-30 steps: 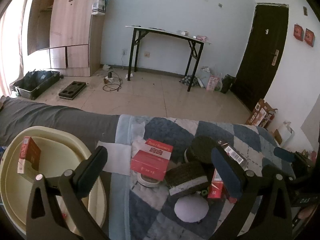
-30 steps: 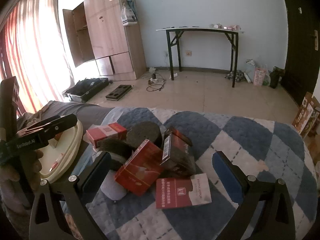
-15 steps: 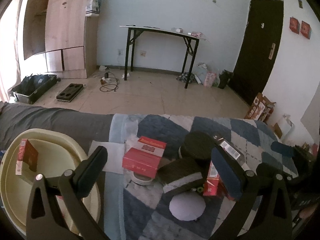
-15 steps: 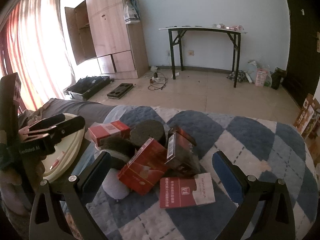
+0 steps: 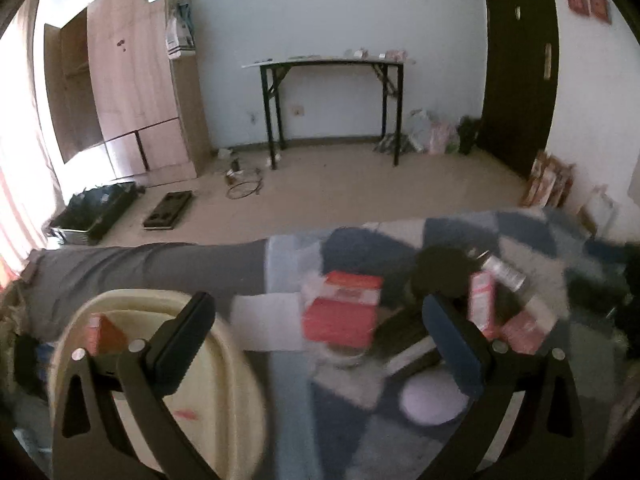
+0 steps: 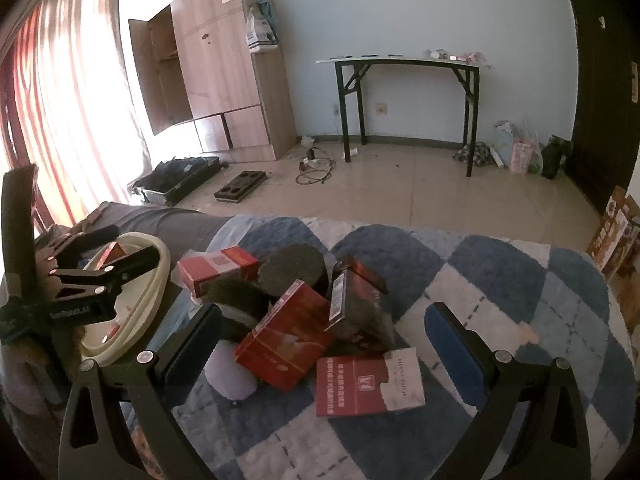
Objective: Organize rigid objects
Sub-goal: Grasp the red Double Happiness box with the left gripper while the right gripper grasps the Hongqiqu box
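A pile of rigid things lies on a blue-and-white checked blanket (image 6: 500,280): several red boxes, such as one in the middle (image 6: 286,334), dark round sponges (image 6: 294,268), a flat red-and-white pack (image 6: 370,380) and a white round lid (image 6: 230,374). A cream basin (image 6: 132,320) at the left holds a small red box (image 5: 104,330). My left gripper (image 5: 316,344) is open and empty above the basin's right rim (image 5: 240,380); it also shows in the right wrist view (image 6: 120,248). My right gripper (image 6: 320,344) is open and empty, just short of the pile.
A white paper sheet (image 5: 268,324) lies between the basin and the pile. A grey cover (image 5: 160,268) spans the far left of the bed. Beyond are tiled floor, a black folding table (image 6: 408,92), a wooden wardrobe (image 6: 216,72) and a dark door (image 5: 516,64).
My left gripper has swung left, so the pile and basin sit further right in its blurred view. My right gripper has edged closer to the pile. Both stay open.
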Available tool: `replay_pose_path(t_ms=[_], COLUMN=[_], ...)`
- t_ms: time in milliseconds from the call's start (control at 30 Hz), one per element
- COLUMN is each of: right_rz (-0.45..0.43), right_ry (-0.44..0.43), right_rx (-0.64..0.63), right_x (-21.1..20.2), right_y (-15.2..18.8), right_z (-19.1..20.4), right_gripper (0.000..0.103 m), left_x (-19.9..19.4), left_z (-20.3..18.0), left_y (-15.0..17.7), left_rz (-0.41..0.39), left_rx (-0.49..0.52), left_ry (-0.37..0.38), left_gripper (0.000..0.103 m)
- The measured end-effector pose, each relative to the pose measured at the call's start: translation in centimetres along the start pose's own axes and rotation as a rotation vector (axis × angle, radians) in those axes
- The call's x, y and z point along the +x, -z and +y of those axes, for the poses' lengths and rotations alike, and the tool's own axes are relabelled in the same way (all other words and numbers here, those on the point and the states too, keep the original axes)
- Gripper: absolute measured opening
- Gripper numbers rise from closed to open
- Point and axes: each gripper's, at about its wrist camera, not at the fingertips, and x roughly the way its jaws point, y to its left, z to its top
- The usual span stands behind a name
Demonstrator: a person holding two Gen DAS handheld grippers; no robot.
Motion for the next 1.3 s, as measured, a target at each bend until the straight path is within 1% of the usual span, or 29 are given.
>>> replay_pose_path(t_ms=[67,133,200,267,300,333,367,400,433,500,567,600,700,733,800,867,933,1000,1100,1167,1200,1267,1300], right_rz=[-0.003,0.005,0.016,0.041,0.063,0.088,0.129,0.16,0.211,0.273,0.317,0.332,0.386,0.393,0.396,0.394,0.393,0.404,0.414,0.419,0.425,0.438,0.446], right_ry=[-0.012,-0.047,-0.059,-0.055,-0.058,-0.063,-0.061,-0.051,-0.032,-0.011,0.002,0.001,0.009,0.023,0.065,0.078,0.093,0.108,0.117,0.113,0.113,0.113,0.117], right_rx=[0.005,0.008,0.013,0.017,0.013,0.002,-0.017,-0.026,-0.033,-0.044,-0.053,-0.056,-0.072,-0.077,-0.088,-0.086,-0.08,-0.066,-0.059,-0.057,-0.059,-0.067,-0.075], right_x=[-0.3,-0.4,-0.3,0.2,0.5,0.8,1.4,1.7,2.3,3.4,4.7,5.3,7.2,7.7,8.3,8.5,8.7,9.1,9.5,9.8,9.9,10.4,10.8], right_y=[0.0,0.0,0.1,0.2,0.3,0.4,0.8,1.0,1.4,1.9,2.4,2.4,3.0,3.1,2.9,2.9,2.9,3.1,3.4,3.5,3.6,3.9,4.1], right_z=[-0.2,-0.5,-0.8,-1.3,-1.6,-1.8,-2.2,-2.3,-2.6,-2.7,-2.5,-2.3,-1.8,-1.6,-1.4,-1.5,-1.6,-1.9,-2.0,-1.9,-1.7,-1.5,-1.3], right_gripper=[0.103,0.103,0.103,0.103,0.103,0.103,0.103,0.103,0.103,0.103,0.103,0.103,0.103,0.103,0.103,0.103,0.103,0.103,0.103,0.103,0.103,0.103,0.103], left_x=[0.6,1.4,2.8,4.7,6.4,7.5,8.0,8.3,8.5,8.3,8.1,8.1,8.2,8.0,7.7,7.7,7.8,7.7,7.5,7.7,7.8,7.7,7.7], left_z=[0.6,0.4,-0.1,-0.3,-0.1,0.1,0.3,0.8,1.1,1.3,1.2,1.2,1.1,1.1,1.0,1.1,1.3,1.1,0.7,0.5,0.4,0.3,0.4], left_y=[0.1,0.3,0.6,1.1,1.6,2.1,2.3,2.5,2.6,2.4,2.4,2.5,2.6,2.6,2.4,2.4,2.5,2.5,2.5,2.6,2.6,2.6,2.6], left_rz=[0.025,0.04,0.038,0.023,0.062,0.092,0.095,0.063,0.059,0.059,0.042,0.042,0.047,0.043,0.034,0.036,0.046,0.048,0.039,0.053,0.064,0.064,0.061], left_rx=[-0.014,-0.022,-0.032,-0.065,-0.093,-0.109,-0.122,-0.151,-0.166,-0.168,-0.152,-0.148,-0.16,-0.156,-0.138,-0.127,-0.121,-0.094,-0.056,-0.058,-0.076,-0.089,-0.088], left_ry=[0.022,0.033,0.049,0.087,0.105,0.102,0.106,0.125,0.127,0.124,0.103,0.106,0.149,0.15,0.124,0.107,0.118,0.12,0.099,0.111,0.12,0.147,0.146], left_gripper=[0.103,0.103,0.103,0.103,0.103,0.103,0.103,0.103,0.103,0.103,0.103,0.103,0.103,0.103,0.103,0.103,0.103,0.103,0.103,0.103,0.103,0.103,0.103])
